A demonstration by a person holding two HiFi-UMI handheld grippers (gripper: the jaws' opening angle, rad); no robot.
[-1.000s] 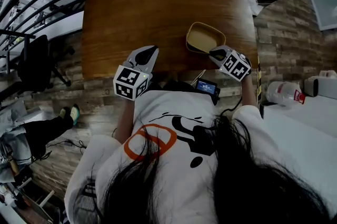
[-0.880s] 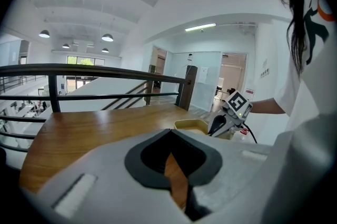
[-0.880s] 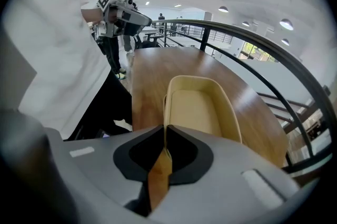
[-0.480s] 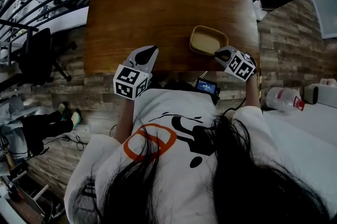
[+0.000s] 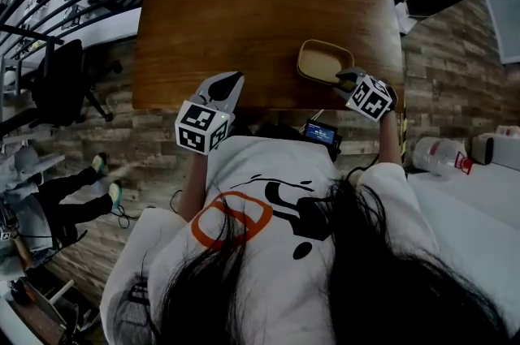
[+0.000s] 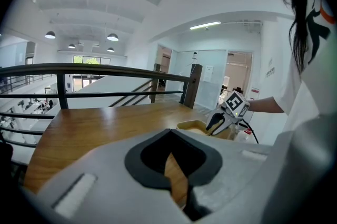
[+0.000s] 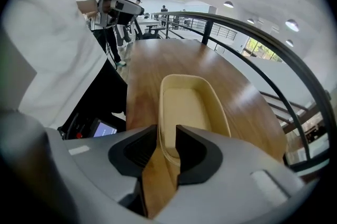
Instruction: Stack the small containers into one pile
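Right gripper: jaws closed down on the near end wall of the beige container, one jaw outside the rim, one inside; the right gripper view shows the wall pinched between them. Left gripper: jaws together, nothing between them, only a sliver of wood showing behind; it sits at the near edge of the surface, lower centre-left of the head view, well apart from the container. Surface: a brown wooden top filling the upper middle of the head view, bare apart from the container. Dark railing runs along its far edge, with an open hall beyond. Person: a white shirt with an orange and black print and long dark hair fill the lower half of the head view. Office chair on plank flooring at far left. Container: oblong, rounded corners, shallow, open and empty inside, resting on the surface right of centre near the front edge; only one is visible, and whether more nest within I cannot tell. White bottle lies at the right edge. A small device with a lit screen sits just below the surface edge, centre.
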